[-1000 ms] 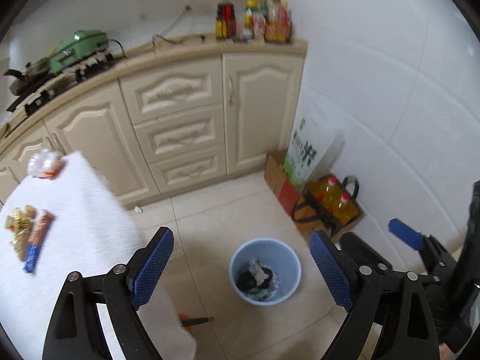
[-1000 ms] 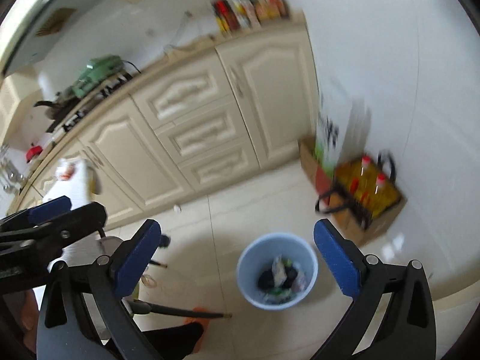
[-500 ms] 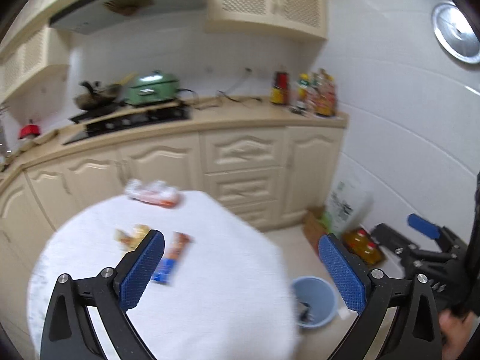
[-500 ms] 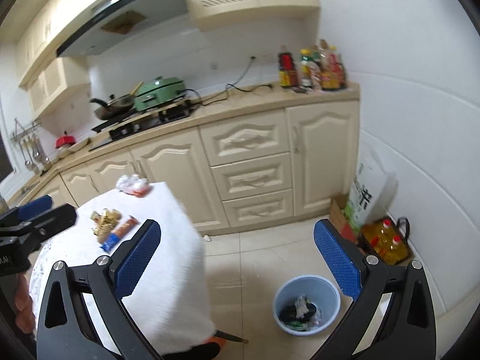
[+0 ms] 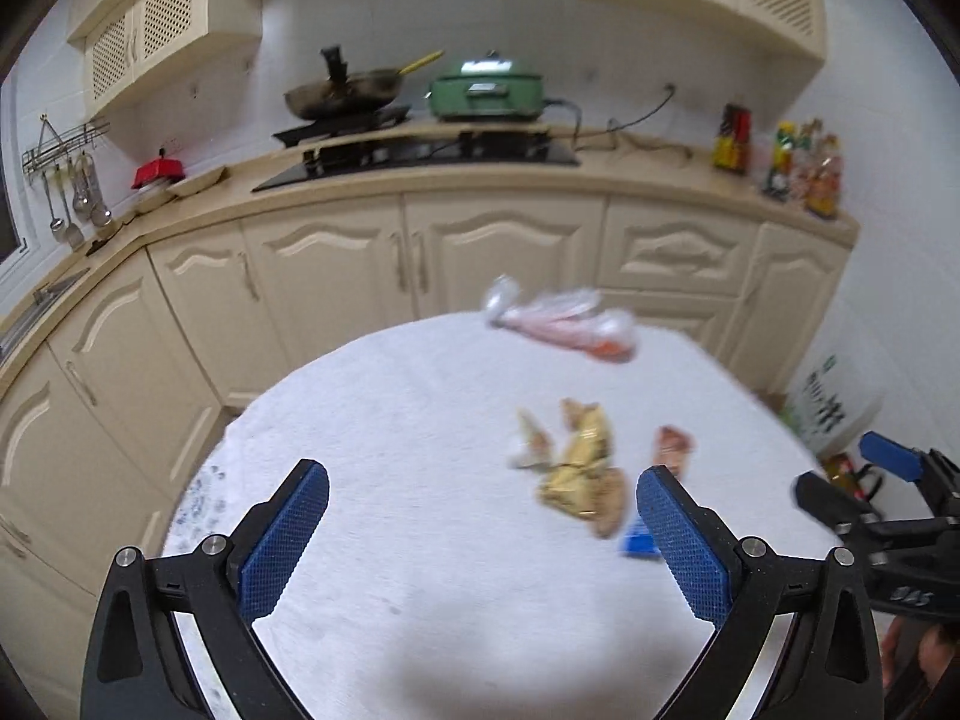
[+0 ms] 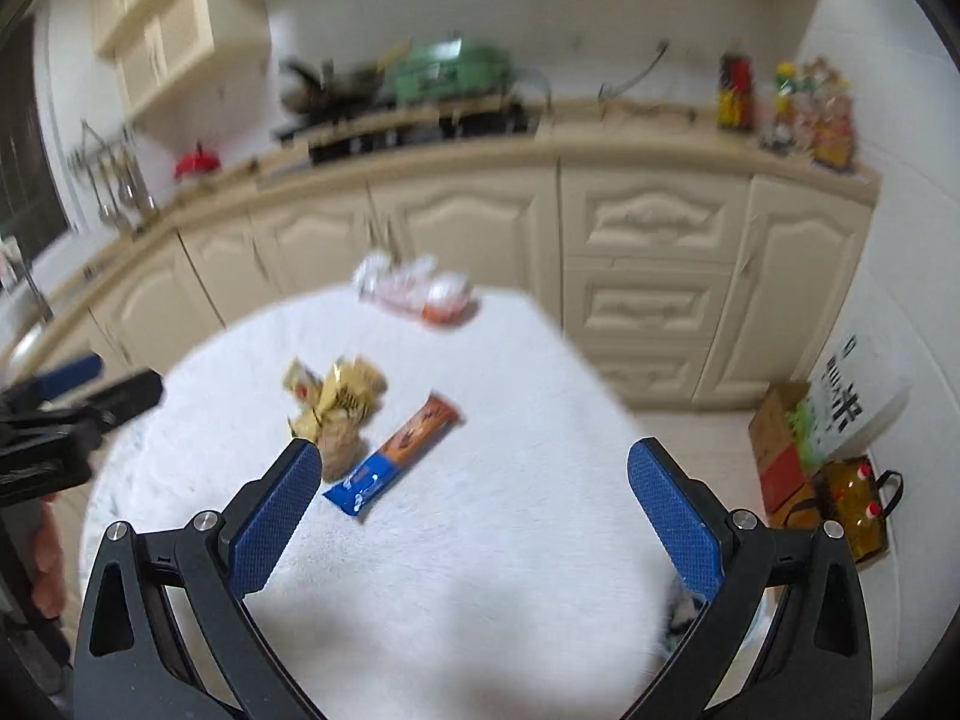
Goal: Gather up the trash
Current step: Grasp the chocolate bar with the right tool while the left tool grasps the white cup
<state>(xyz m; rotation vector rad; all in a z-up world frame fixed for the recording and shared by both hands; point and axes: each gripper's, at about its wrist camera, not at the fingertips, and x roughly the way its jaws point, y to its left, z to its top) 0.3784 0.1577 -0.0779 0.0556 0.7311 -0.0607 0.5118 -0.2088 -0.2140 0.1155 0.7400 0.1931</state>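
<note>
We are holding both grippers above a round tabletop (image 5: 384,456) covered in a white fuzzy cloth. The left gripper (image 5: 480,510) is hanging with its blue-padded fingers (image 5: 282,534) spread wide and nothing between them but bare cloth. The right gripper (image 6: 468,492) is hanging the same way — fingers (image 6: 273,516) wide apart, gripping nothing.

The trash is lying loose on the cloth in three spots. A crumpled clear plastic bag (image 5: 564,321) with something orange inside is sitting near the far edge of the tabletop. Closer in, a cluster of gold crumpled wrappers (image 5: 579,468) is lying just beside a long brown and blue snack wrapper (image 6: 399,450); in the right wrist view that long wrapper is lying slantwise, its blue end just beside the right gripper's left finger, though we cannot tell whether they are touching. In the left wrist view the same wrapper is partly hidden behind the left gripper's right finger.

Beyond the tabletop, cream cabinets (image 5: 498,258) are running along the wall, with a green cooker (image 5: 486,90) and a dark wok (image 5: 342,96) on top — all somewhat blurred. On the floor at the right, a cardboard box (image 6: 780,450) is standing against the white wall.
</note>
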